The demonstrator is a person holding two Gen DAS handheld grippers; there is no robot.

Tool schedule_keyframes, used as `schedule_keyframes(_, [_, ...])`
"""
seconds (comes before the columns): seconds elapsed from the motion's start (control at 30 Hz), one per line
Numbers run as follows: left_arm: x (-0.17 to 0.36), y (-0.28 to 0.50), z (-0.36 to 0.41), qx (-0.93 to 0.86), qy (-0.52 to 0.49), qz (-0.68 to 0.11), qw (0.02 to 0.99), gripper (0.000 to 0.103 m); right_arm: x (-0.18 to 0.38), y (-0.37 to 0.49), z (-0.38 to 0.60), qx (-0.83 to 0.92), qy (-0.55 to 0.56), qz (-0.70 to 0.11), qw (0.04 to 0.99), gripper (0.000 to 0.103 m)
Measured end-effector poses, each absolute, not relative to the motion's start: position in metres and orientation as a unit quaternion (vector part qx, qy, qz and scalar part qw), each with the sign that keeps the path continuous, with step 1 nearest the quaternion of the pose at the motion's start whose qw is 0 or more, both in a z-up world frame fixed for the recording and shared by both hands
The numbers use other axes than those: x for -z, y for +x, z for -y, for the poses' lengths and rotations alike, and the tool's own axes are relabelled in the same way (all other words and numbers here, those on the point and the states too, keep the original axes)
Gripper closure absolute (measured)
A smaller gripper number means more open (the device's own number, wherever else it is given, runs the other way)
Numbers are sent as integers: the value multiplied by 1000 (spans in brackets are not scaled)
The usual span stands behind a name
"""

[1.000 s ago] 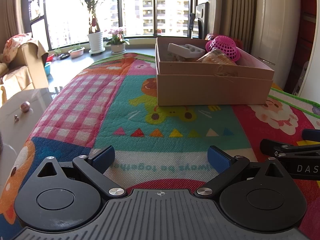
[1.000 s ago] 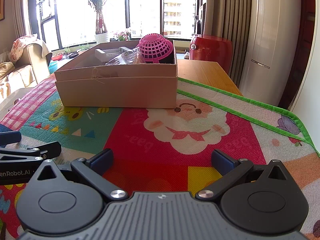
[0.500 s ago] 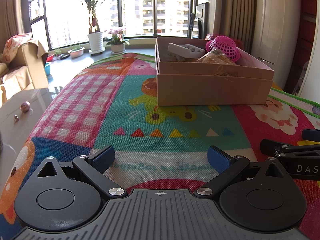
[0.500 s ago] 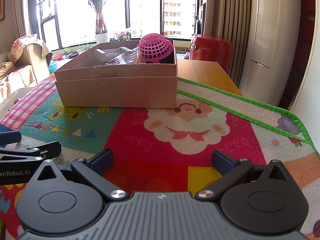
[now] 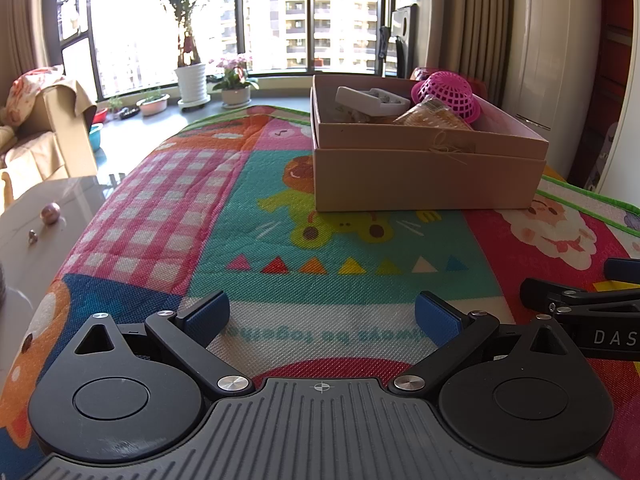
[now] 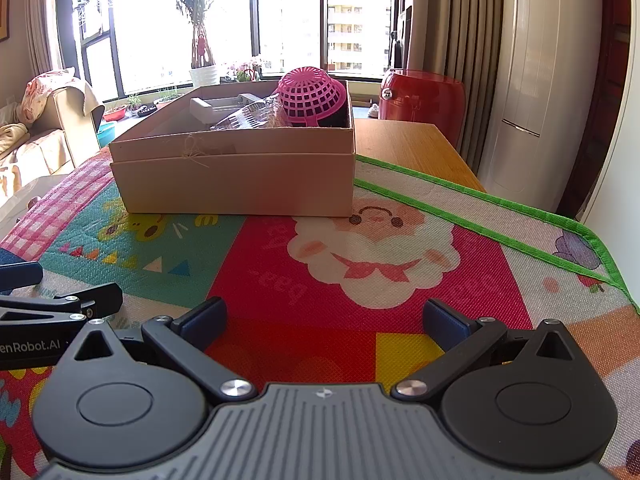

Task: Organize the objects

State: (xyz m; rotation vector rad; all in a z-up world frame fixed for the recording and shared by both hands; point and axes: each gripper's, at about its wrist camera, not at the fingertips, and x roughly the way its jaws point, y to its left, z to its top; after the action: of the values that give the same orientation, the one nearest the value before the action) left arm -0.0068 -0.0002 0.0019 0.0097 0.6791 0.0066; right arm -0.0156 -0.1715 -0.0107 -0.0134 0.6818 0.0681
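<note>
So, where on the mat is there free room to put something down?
The mat is bare between the cardboard box and both open tongs, left tongs and right tongs. The pink checked part left of the box is free too. Inside the box it is crowded: a pink basket, a white tray and a wrapped packet.

The box (image 6: pixel 240 184) sits on the mat (image 6: pixel 400 280). A basket (image 6: pixel 310 94) and tray (image 6: pixel 218 106) lie inside the box, the basket right of the tray.

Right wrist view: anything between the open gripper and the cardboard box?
Nothing: only the printed play mat lies between right gripper and tan cardboard box.
</note>
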Motion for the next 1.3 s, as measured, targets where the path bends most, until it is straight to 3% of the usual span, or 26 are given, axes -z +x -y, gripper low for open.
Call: schedule_keyframes(1.3, [-3,-7,-3,-1,-1,-334,943,1,11,-15,172,-33,-7,-334,942,0])
